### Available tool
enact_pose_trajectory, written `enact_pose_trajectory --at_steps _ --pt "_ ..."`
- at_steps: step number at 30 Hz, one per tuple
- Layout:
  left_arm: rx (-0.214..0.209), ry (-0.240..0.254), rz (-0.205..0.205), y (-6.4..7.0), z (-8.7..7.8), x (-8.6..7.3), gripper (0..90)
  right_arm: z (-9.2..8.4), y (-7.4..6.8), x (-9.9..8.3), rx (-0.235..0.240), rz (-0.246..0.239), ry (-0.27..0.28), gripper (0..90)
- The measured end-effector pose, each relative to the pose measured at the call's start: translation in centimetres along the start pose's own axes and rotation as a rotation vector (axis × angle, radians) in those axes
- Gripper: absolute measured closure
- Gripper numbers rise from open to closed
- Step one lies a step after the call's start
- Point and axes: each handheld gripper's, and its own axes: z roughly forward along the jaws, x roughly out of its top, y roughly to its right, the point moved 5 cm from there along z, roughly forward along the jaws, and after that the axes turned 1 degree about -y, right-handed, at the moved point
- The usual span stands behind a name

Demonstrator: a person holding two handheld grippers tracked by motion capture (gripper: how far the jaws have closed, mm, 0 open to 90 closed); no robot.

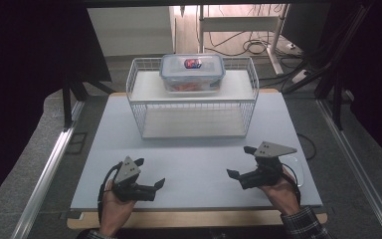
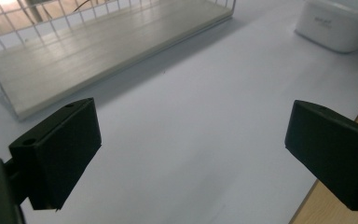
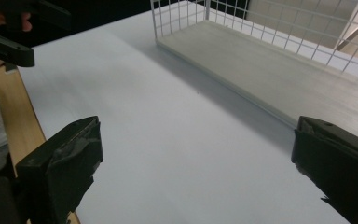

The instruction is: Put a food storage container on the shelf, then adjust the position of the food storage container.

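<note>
A pale grey-white counter (image 1: 194, 159) edged in light wood carries a white wire-grid rack (image 1: 194, 107) with 2 cream shelf boards. On the upper board sits a clear lidded box (image 1: 192, 72) with a blue-tinted rim, red and blue contents showing through. Both black tongs, left (image 1: 151, 173) and right (image 1: 241, 162), wear grey triangular plates.

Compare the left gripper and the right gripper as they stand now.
The left gripper sits nearer the table's front edge; the right gripper sits farther in. The right gripper's pads look tape-wrapped; the left gripper's pads look smooth. Both are open, hand-held and hold nothing.
</note>
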Motion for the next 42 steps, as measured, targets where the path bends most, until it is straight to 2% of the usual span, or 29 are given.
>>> enact_pose_trajectory --at_steps 4,8,15,22,23,24,25,26,27,30,34,35,36,37,40,42 --pt "0.037 -0.023 0.015 0.0 -0.1 -1.4 3.0 0.4 -0.2 -2.1 -0.015 0.012 -0.02 2.8" --pt "0.052 -0.05 0.031 0.1 0.1 -2.2 3.0 0.7 -0.2 -4.1 -0.033 0.036 -0.075 2.9" --pt "0.061 -0.061 0.07 0.3 0.4 -2.3 2.9 1.0 0.5 -4.7 -0.081 0.059 -0.098 0.0" --pt "0.065 -0.05 0.055 0.1 0.3 -2.4 2.8 0.1 2.0 -4.9 -0.137 0.097 -0.12 1.0" --pt "0.065 -0.049 0.052 0.0 0.3 -2.4 2.8 -0.4 2.4 -4.9 -0.15 0.113 -0.127 5.7" --pt "0.065 -0.049 0.051 0.0 0.3 -2.4 2.8 -0.4 2.4 -4.9 -0.15 0.113 -0.127 5.7" --pt "0.069 -0.052 0.051 0.0 0.3 -2.4 2.8 -0.9 2.9 -5.0 -0.178 0.129 -0.133 12.6" --pt "0.069 -0.052 0.051 0.0 0.3 -2.4 2.8 -1.2 3.1 -5.1 -0.186 0.134 -0.137 19.0" --pt "0.071 -0.053 0.052 0.0 0.3 -2.4 2.8 -1.2 3.1 -5.1 -0.186 0.134 -0.137 19.0" --pt "0.072 -0.055 0.057 0.0 0.4 -2.5 2.8 -2.0 3.5 -5.5 -0.205 0.141 -0.162 41.2" --pt "0.073 -0.062 0.066 0.0 0.4 -2.5 2.8 -3.8 4.5 -5.8 -0.236 0.151 -0.16 67.5" --pt "0.073 -0.062 0.066 0.0 0.4 -2.5 2.8 -3.8 4.5 -5.8 -0.236 0.151 -0.16 67.5" --pt "0.074 -0.06 0.065 0.0 0.4 -2.5 2.8 -4.5 5.1 -6.1 -0.258 0.149 -0.172 74.5" --pt "0.074 -0.06 0.065 0.0 0.4 -2.5 2.8 -4.5 5.1 -6.1 -0.258 0.149 -0.172 74.5" --pt "0.076 -0.061 0.063 0.0 0.4 -2.5 2.8 -5.8 6.0 -6.8 -0.285 0.167 -0.192 85.5" --pt "0.074 -0.062 0.062 0.0 0.5 -2.5 2.8 -7.0 6.8 -7.3 -0.322 0.186 -0.197 89.7"
